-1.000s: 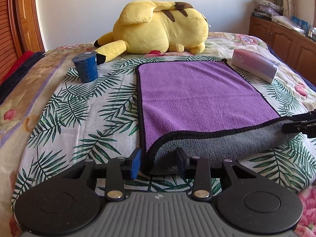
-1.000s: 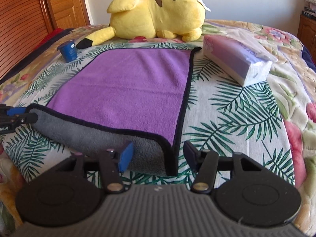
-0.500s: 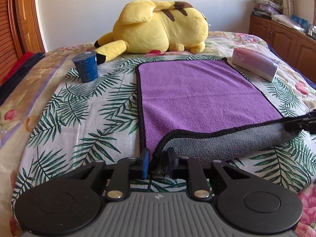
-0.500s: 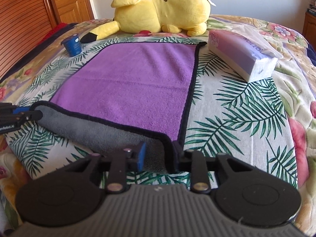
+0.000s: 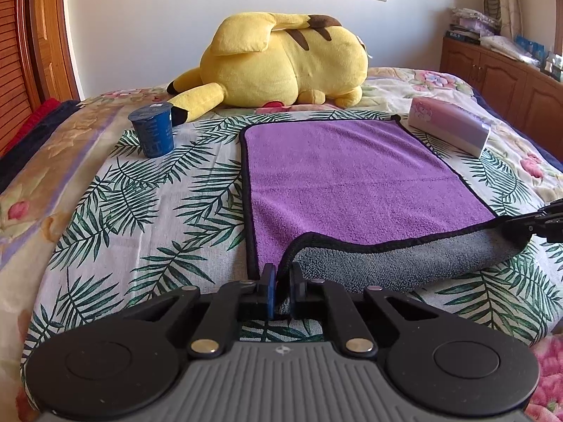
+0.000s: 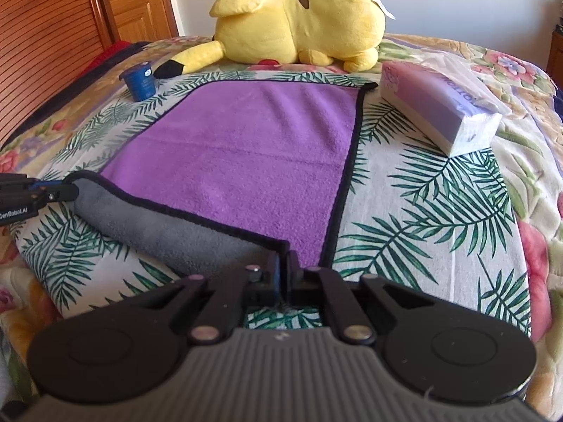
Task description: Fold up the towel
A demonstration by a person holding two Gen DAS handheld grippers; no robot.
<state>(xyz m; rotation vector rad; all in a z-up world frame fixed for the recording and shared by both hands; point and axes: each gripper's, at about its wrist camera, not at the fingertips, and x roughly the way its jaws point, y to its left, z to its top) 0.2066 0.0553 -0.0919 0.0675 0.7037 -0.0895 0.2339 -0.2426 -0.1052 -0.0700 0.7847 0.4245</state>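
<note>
A purple towel (image 5: 352, 179) with a grey underside and black trim lies flat on the bed; it also shows in the right wrist view (image 6: 246, 147). Its near edge is rolled up, grey side out. My left gripper (image 5: 281, 281) is shut on the towel's near left corner. My right gripper (image 6: 283, 263) is shut on the near right corner. Each gripper shows at the edge of the other's view, pinching its end of the rolled edge.
A yellow plush toy (image 5: 281, 63) lies beyond the towel's far edge. A blue cup (image 5: 153, 130) stands to the far left of the towel. A tissue pack (image 6: 440, 109) lies to its right. A wooden cabinet (image 5: 510, 77) stands far right.
Both grippers were open around the towel's near corners and have closed on them. The pinched corners have risen slightly, and the grey rolled edge has bunched up.
</note>
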